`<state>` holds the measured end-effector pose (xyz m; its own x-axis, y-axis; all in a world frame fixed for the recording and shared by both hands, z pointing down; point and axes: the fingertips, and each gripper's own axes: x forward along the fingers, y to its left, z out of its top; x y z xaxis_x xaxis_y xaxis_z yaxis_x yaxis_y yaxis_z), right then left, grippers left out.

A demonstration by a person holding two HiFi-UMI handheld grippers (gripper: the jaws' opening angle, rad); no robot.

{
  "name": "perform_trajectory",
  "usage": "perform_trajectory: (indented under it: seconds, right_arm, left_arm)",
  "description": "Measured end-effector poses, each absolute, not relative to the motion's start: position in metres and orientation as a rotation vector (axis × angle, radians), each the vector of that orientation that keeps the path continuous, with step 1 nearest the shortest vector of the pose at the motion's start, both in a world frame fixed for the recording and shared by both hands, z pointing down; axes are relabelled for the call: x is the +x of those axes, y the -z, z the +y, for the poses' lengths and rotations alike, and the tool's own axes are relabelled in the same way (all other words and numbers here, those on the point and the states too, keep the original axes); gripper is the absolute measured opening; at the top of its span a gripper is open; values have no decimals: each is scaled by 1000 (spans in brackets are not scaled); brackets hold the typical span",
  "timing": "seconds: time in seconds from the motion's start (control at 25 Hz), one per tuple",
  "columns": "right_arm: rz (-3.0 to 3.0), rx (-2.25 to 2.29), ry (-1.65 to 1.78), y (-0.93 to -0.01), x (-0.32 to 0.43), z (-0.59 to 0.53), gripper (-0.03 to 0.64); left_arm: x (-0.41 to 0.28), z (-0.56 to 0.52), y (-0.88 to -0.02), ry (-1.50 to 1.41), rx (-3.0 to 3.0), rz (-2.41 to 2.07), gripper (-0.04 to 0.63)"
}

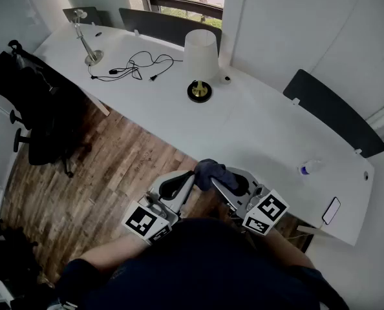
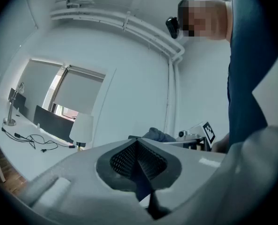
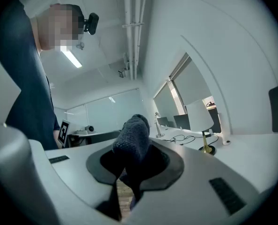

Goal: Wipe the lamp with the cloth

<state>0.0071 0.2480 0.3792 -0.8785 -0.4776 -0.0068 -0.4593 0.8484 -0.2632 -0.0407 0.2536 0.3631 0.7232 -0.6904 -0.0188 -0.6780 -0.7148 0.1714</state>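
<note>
The lamp [image 1: 200,53], with a white shade and a round brass base [image 1: 199,92], stands at the far side of the curved white desk [image 1: 256,134]. Both grippers are close to my body, off the desk's near edge. My right gripper [image 1: 218,179] is shut on a dark blue cloth [image 1: 208,171], which bulges up from between its jaws [image 3: 132,142]. My left gripper [image 1: 184,179] is just left of it, shut with nothing between its pads [image 2: 138,156]. The lamp [image 3: 201,117] shows far off in the right gripper view, and small [image 2: 83,128] in the left gripper view.
A silver desk lamp [image 1: 88,44] and a loose black cable [image 1: 137,65] lie on the desk's left part. A phone [image 1: 331,210] and a small blue-capped item [image 1: 308,168] are at the right end. A black office chair [image 1: 33,108] stands on the wood floor [image 1: 134,166].
</note>
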Motion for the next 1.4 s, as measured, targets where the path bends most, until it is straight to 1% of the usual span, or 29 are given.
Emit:
perform_trajectory:
  seconds: [0.44,0.88,1.08,1.28,1.4]
  right_arm:
    - [2948,-716,407,-380,19,238,87]
    - [2977,-585,424,-391,49,215,87]
    - [2991,-569,441,-397,53,199,87]
    - [3000,-561,445,-399,44,175,87]
    - [2997,-584,452,-397,36,155,87]
  left_arm:
    - [-29,242,-365,112,2775,-1133,6]
    - [5,224,-367,140,2735,-1226,6]
    - [1,211,-376,90,2702,-1279,6]
    - [-3,184,-372,166,2699,-1263,6]
    - [-13,163,-375,122,2703,-1258,6]
